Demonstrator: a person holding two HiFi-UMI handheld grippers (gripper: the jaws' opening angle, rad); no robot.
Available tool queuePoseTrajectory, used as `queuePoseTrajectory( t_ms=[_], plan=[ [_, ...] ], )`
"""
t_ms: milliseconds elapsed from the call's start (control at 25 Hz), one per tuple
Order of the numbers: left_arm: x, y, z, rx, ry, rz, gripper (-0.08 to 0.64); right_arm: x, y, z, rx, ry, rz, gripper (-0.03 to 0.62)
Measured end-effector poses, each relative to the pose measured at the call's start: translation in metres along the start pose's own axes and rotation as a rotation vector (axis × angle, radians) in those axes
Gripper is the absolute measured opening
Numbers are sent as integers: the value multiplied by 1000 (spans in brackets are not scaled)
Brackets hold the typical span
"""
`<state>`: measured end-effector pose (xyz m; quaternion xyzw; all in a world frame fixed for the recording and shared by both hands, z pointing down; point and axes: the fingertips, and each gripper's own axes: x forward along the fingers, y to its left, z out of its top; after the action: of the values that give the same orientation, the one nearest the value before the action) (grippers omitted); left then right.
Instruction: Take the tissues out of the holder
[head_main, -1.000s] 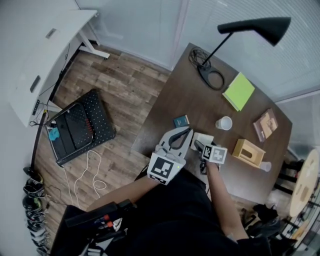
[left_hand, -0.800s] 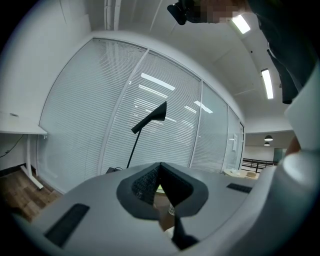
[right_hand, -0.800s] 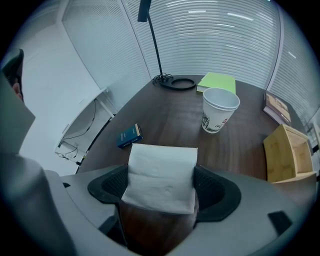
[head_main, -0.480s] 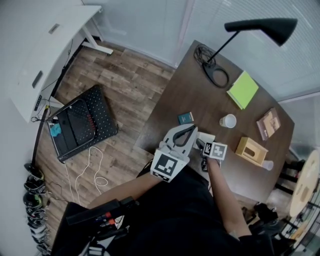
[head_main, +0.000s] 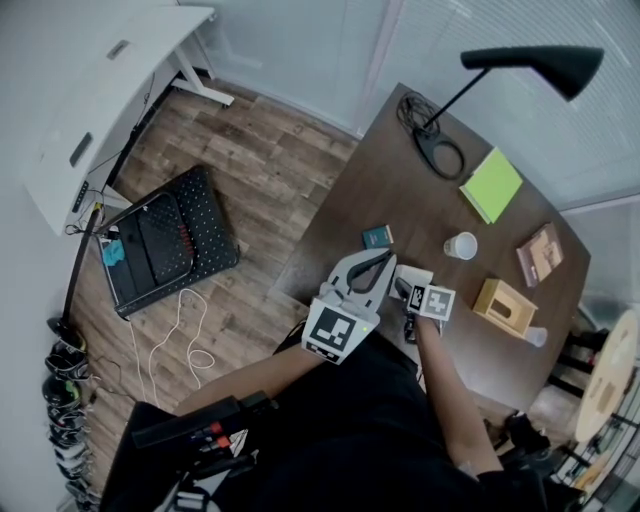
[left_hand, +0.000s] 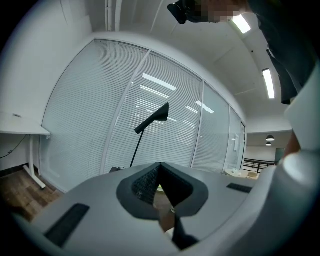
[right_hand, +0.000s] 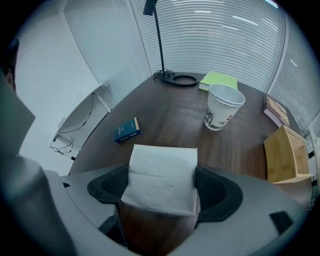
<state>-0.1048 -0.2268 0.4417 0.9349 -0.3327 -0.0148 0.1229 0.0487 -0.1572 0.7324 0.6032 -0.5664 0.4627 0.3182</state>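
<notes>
A folded stack of white tissues (right_hand: 162, 172) sits between the jaws of my right gripper (right_hand: 162, 189), which is shut on it just above the dark table (right_hand: 175, 112). In the head view the tissues (head_main: 412, 276) show in front of the right gripper (head_main: 402, 286), near the table's front edge. The wooden holder (right_hand: 285, 155) stands apart at the right, also seen as the holder (head_main: 503, 306) in the head view. My left gripper (head_main: 374, 266) is beside the right one, tilted up. Its jaws meet with nothing between them in the left gripper view (left_hand: 160, 167).
A paper cup (right_hand: 223, 106) stands beyond the tissues, with a small blue box (right_hand: 127, 130) to the left. Farther back lie a green notebook (right_hand: 219, 80), a black lamp's base (right_hand: 180, 78) and a book (right_hand: 277, 111). A black case (head_main: 160, 245) lies on the wooden floor at left.
Both grippers keep almost the same place by the table's front edge. The head view has shifted slightly.
</notes>
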Motion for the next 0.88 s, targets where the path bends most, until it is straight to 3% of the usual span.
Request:
queuePoseTrajectory(
  t_ms=[560, 880],
  plan=[
    [-3, 0, 1, -30, 1, -12, -3, -13, 0, 7, 22, -45, -8, 423],
    [-6, -5, 1, -38, -3, -13, -3, -25, 8, 0, -14, -41, -3, 423]
  ],
)
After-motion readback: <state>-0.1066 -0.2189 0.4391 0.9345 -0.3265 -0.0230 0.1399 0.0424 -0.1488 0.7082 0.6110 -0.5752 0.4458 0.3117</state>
